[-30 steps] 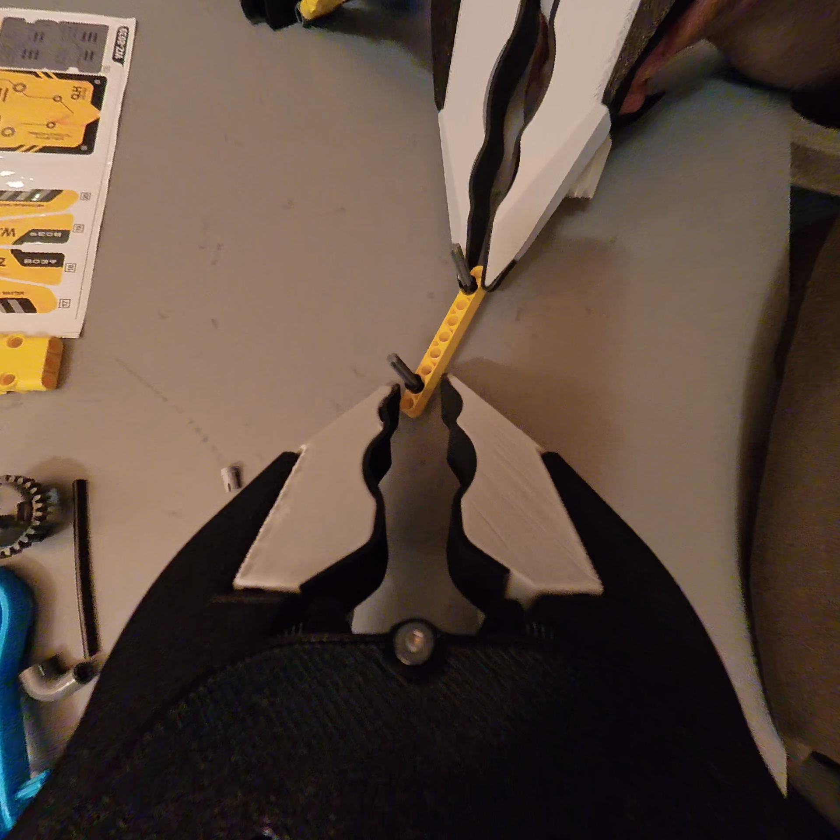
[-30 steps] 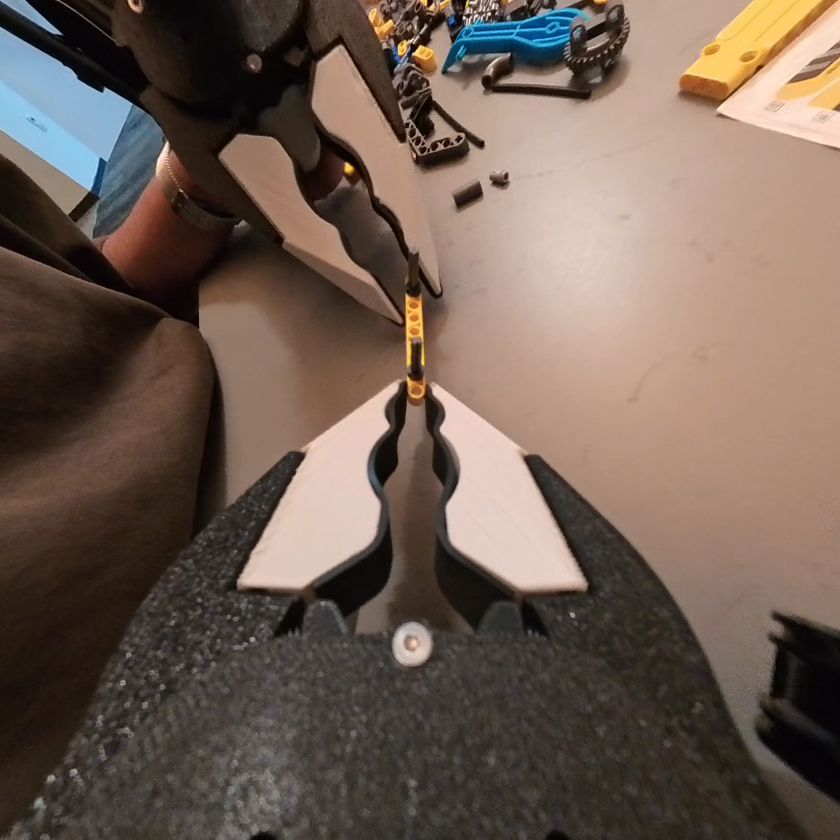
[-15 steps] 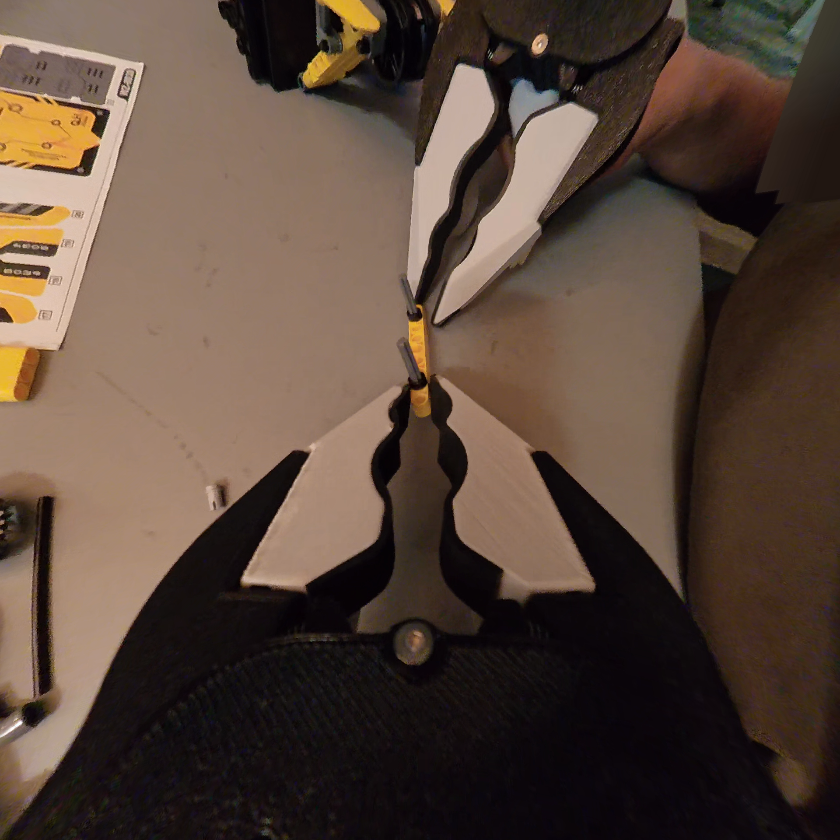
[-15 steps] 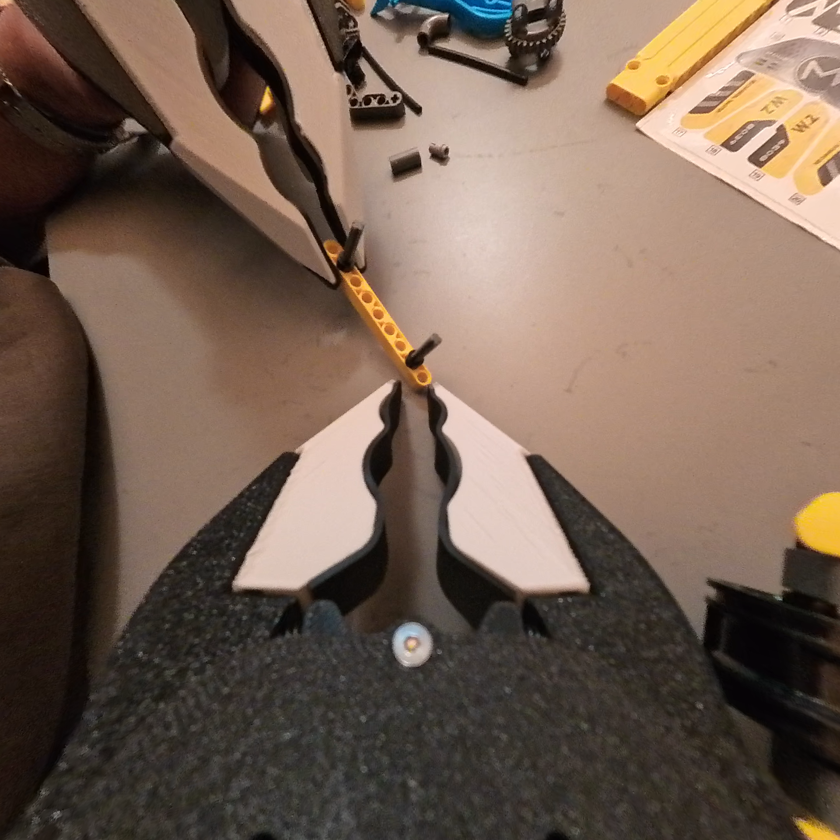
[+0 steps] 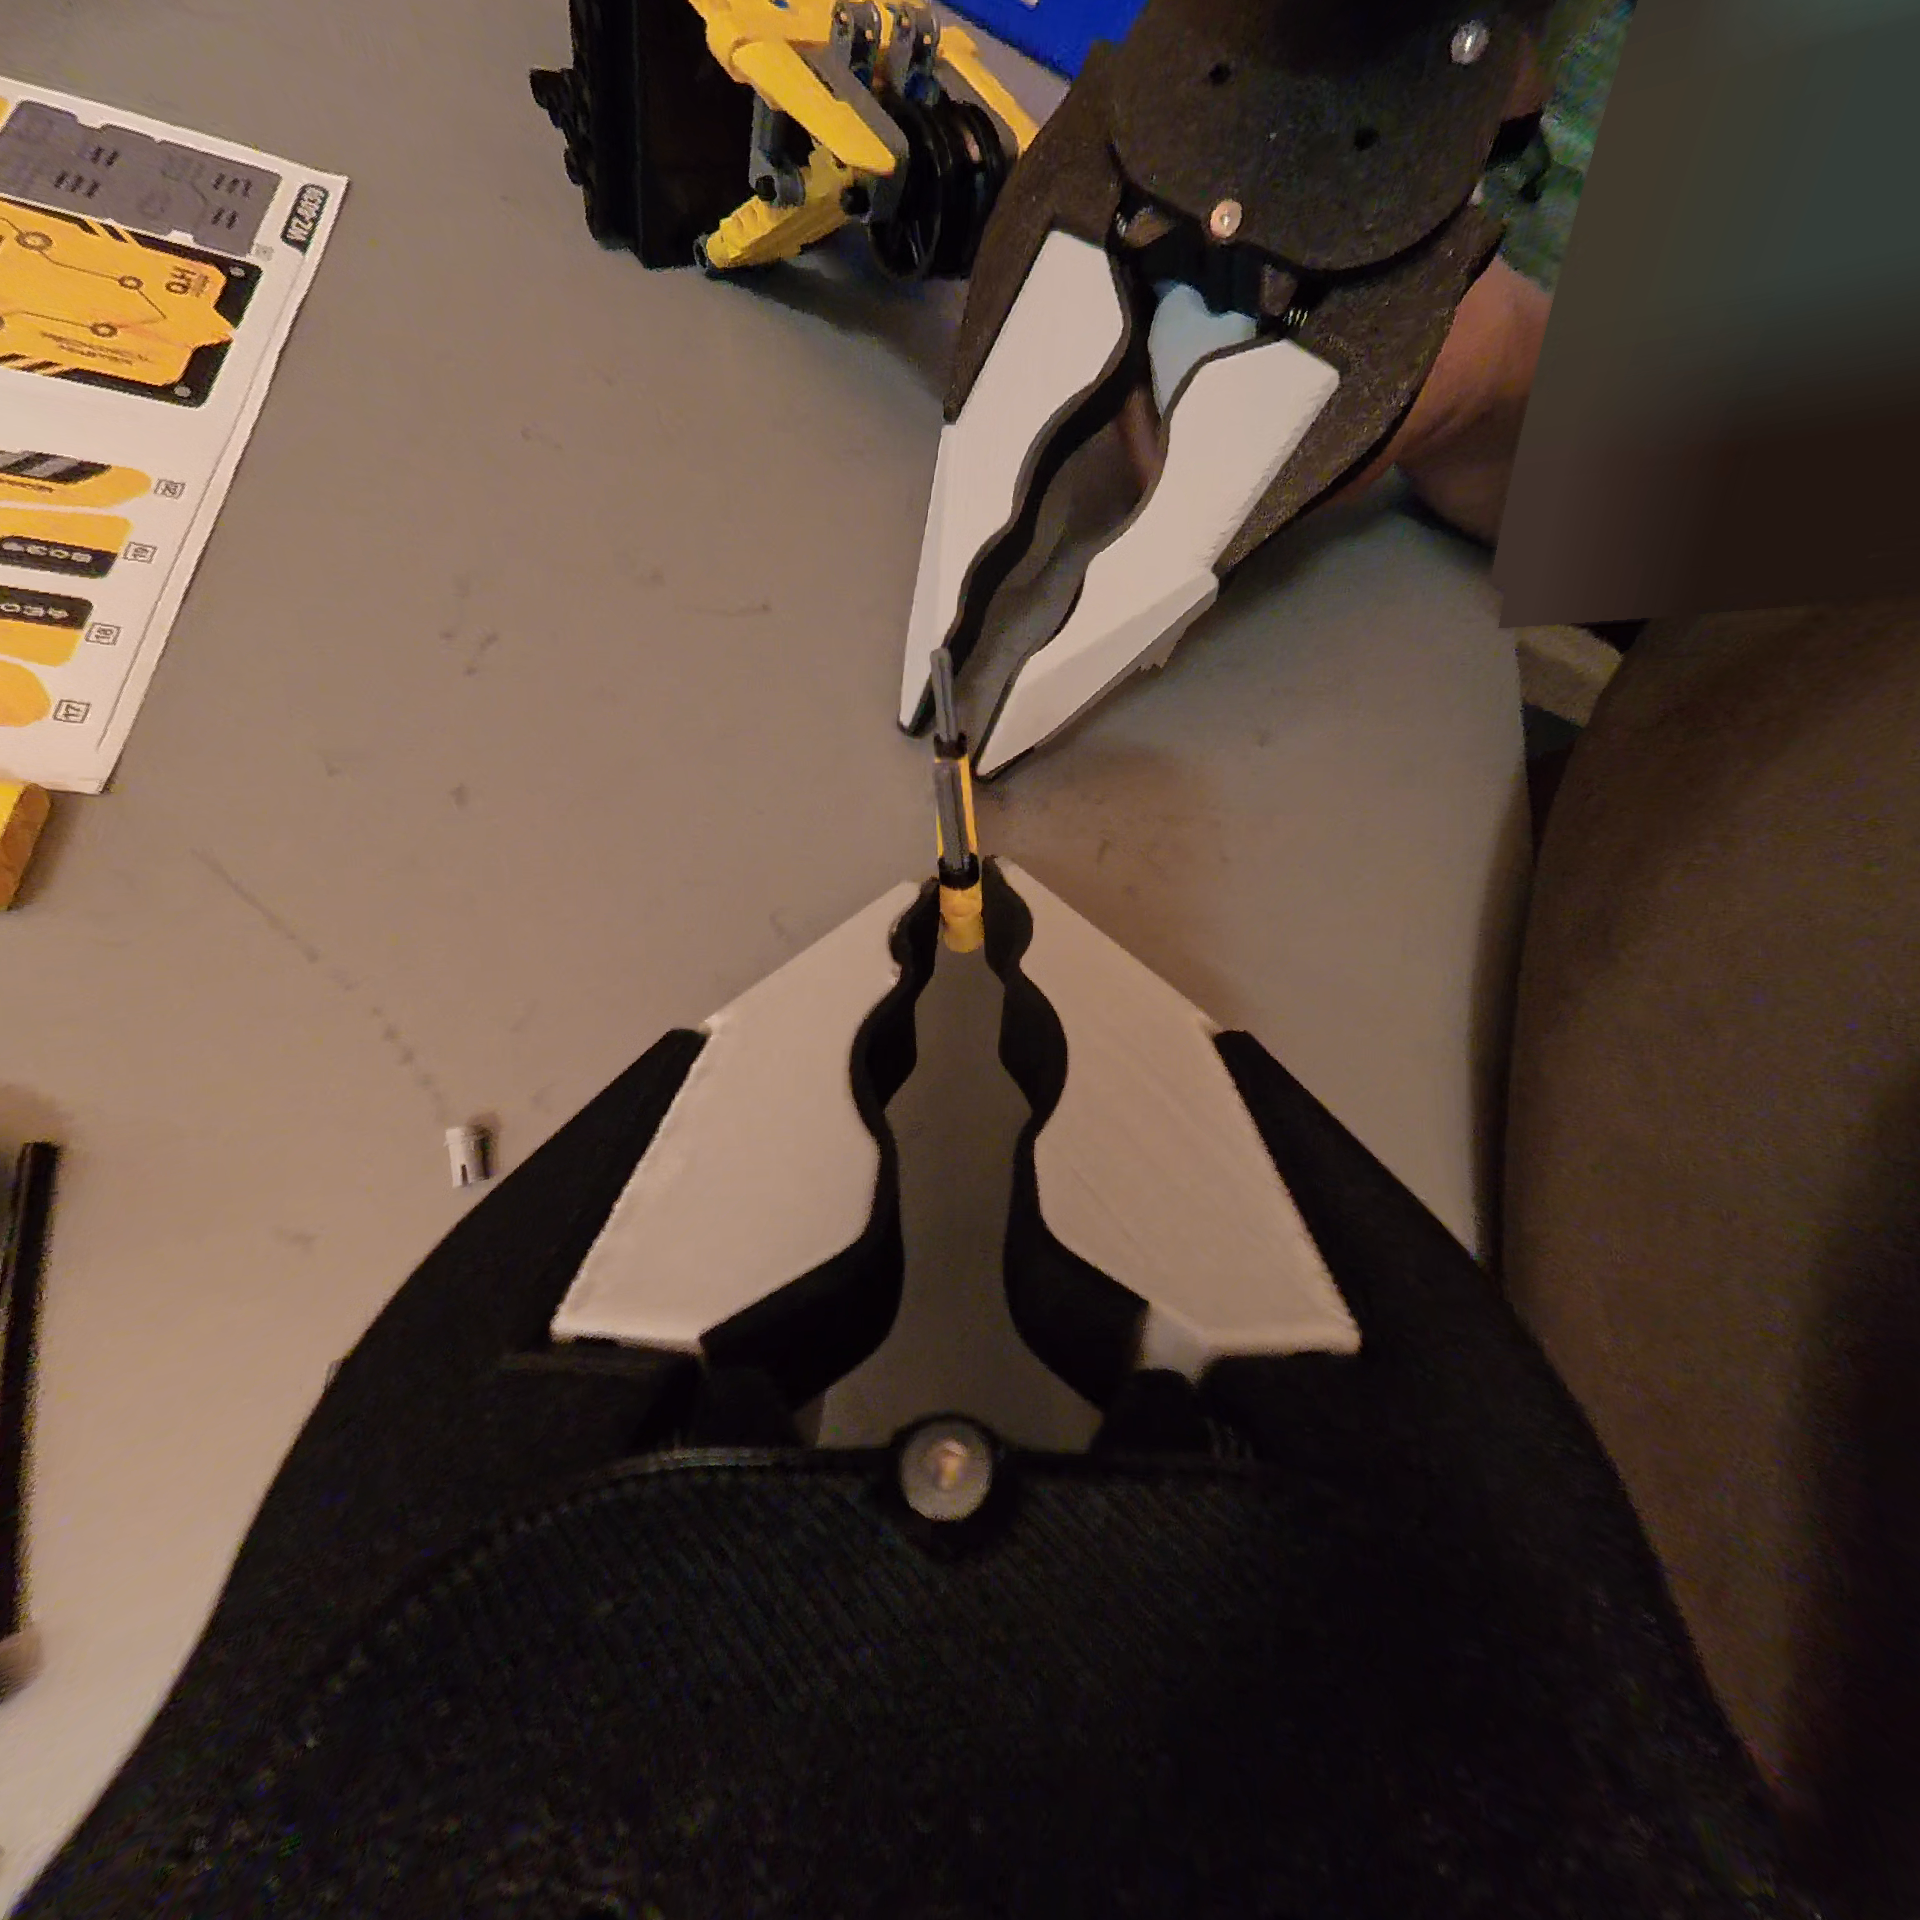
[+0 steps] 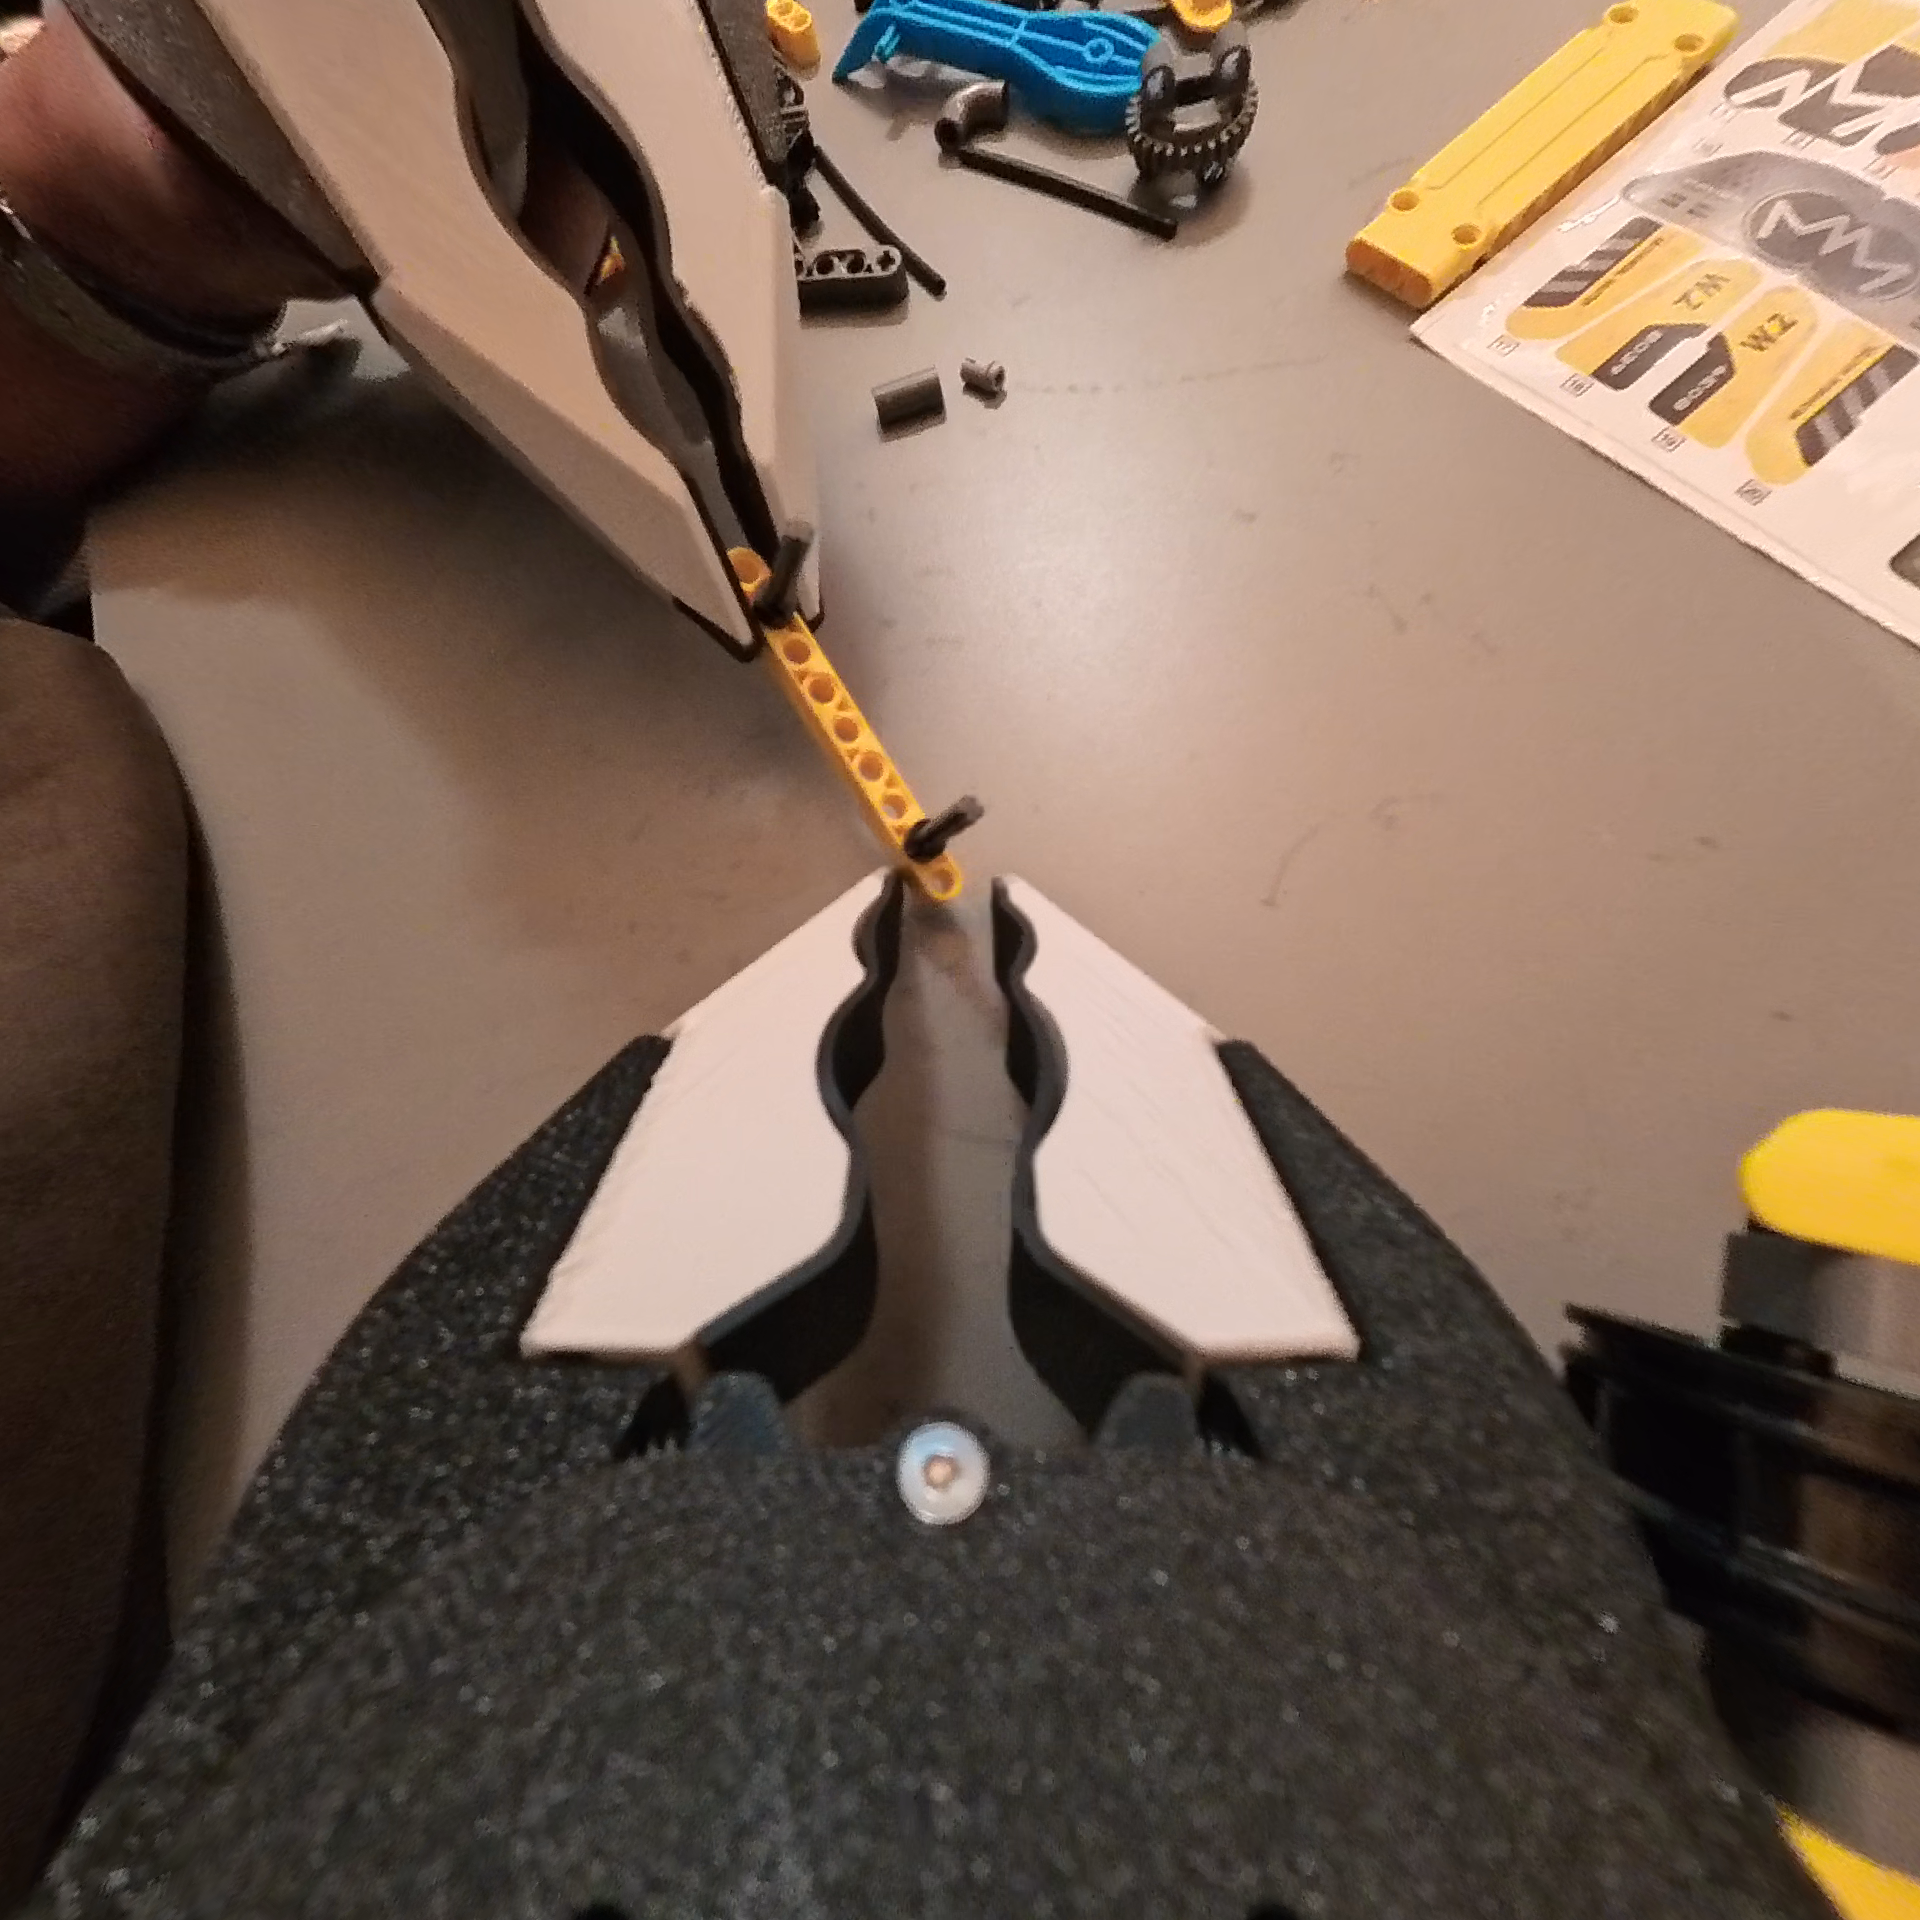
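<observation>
Yellow beam [image 6: 842, 748] | left gripper [image 5: 958, 896] clamps it; right gripper [image 6: 940, 885] parted

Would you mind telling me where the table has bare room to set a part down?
The widest bare table lies between the sticker sheet and the yellow beam. Crowded: by the blue part, gear and black axle, and around the yellow-black model.

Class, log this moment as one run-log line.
left tongs: shut on yellow beam | right tongs: open, at beam's other end | beam: two black pins fitted
</observation>
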Demonstrator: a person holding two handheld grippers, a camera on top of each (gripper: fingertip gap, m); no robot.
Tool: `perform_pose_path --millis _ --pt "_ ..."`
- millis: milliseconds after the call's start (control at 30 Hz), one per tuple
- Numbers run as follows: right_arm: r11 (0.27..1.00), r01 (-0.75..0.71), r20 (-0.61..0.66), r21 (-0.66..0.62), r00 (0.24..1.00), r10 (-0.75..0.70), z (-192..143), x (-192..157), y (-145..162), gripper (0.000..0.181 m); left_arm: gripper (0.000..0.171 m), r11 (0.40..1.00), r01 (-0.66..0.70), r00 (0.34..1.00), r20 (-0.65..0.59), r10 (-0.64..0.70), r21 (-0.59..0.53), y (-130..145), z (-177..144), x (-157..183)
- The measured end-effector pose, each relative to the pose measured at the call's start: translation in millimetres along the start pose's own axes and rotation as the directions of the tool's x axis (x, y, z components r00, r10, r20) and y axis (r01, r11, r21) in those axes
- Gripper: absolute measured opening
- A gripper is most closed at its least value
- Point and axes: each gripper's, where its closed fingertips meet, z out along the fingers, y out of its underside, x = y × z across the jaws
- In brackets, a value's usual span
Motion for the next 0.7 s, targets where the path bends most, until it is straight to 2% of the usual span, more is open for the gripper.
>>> perform_pose_path --millis 700 --pt "0.994 0.078 -0.067 0.074 0.995 -0.073 -6 5 -13 0.019 0.006 0.973 0.196 0.981 -0.029 -0.194 0.122 -12 -13 -18"
